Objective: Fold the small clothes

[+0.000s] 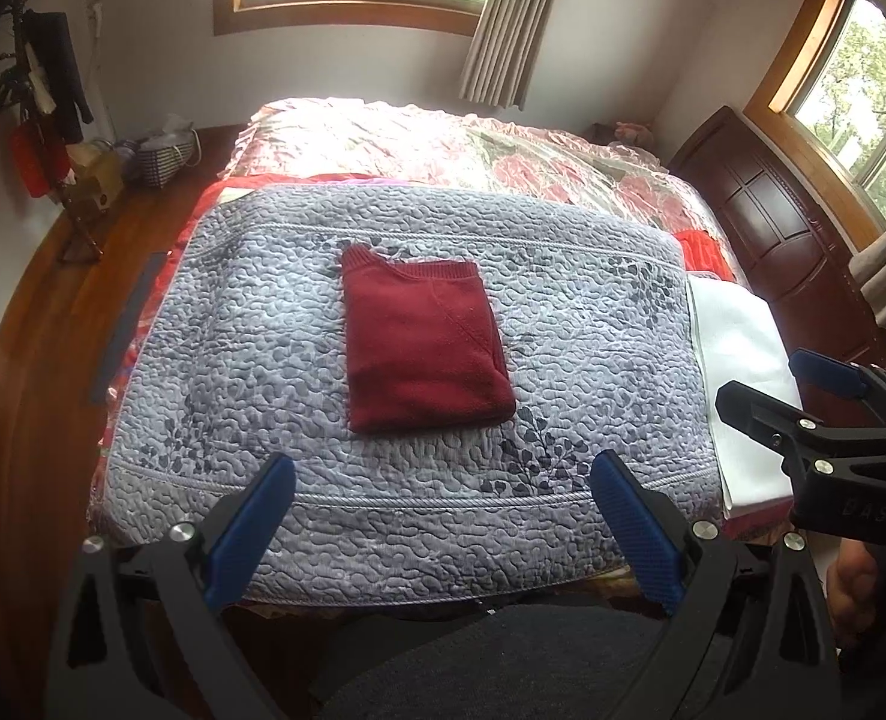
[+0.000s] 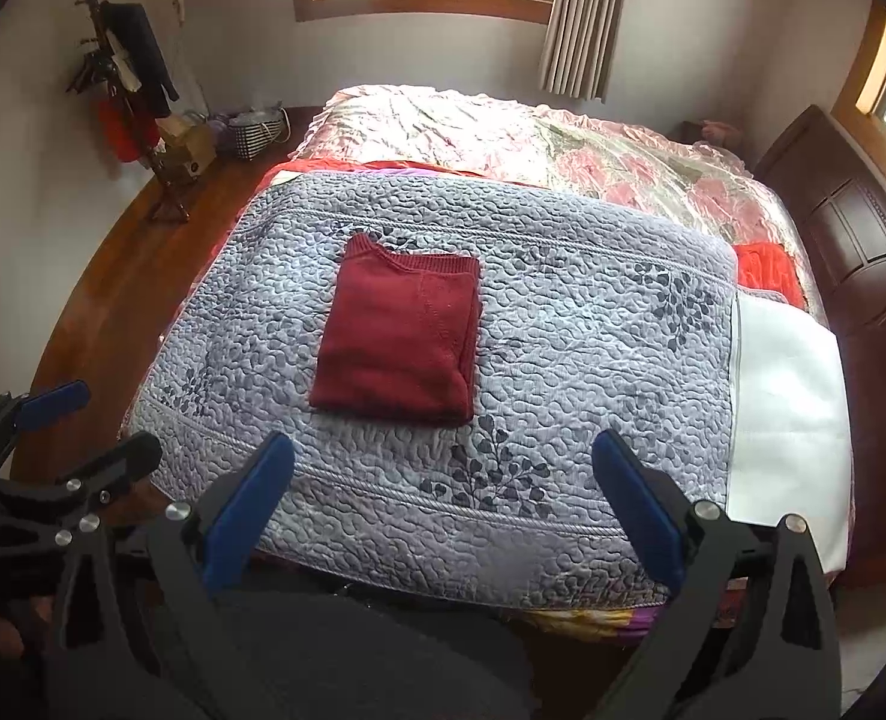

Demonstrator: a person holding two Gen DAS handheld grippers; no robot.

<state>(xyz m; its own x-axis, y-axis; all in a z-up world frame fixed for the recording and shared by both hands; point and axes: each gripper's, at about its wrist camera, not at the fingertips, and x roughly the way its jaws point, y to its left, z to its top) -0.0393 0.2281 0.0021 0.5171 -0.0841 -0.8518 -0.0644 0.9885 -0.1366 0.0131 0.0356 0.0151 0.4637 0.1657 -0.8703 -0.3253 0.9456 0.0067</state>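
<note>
Both tongs hang at the near edge of the bed with nothing in them. We find the left tongs (image 1: 443, 534) with blue pads spread wide, and the right tongs (image 2: 443, 516) the same; each also shows at the border of the other's view.

Beyond them, well apart from either pair, the red sweater (image 1: 422, 345) lies on the grey quilt (image 1: 592, 324), folded into a neat rectangle, ribbed collar at the far end. It sits ahead of the left tongs and slightly left of centre for the right.

We judge it soft, light and limp, with a knit that grips rather than slides. How many layers are stacked we cannot quite tell; it looks like several. Any hold is best taken at the near corners, pinching all layers, so the fold stays together.
</note>
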